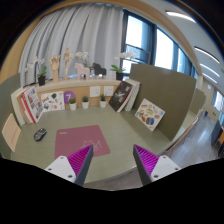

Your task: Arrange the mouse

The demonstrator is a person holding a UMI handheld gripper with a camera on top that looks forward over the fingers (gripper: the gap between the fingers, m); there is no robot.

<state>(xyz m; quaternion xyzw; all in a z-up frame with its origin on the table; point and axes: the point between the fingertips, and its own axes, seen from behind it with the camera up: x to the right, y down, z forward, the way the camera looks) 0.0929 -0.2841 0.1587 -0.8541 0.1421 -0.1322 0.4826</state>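
Observation:
A small dark mouse lies on the grey-green table, off to the left, beside a pink mouse mat. The mat lies just ahead of my left finger. My gripper is open and empty, with its pink pads wide apart, held above the table's near edge. The mouse is well beyond and left of the fingers.
Books and cards lean along the left and back walls. Small potted plants and figures stand on the back ledge. A picture board leans at the right, beside a dark frame.

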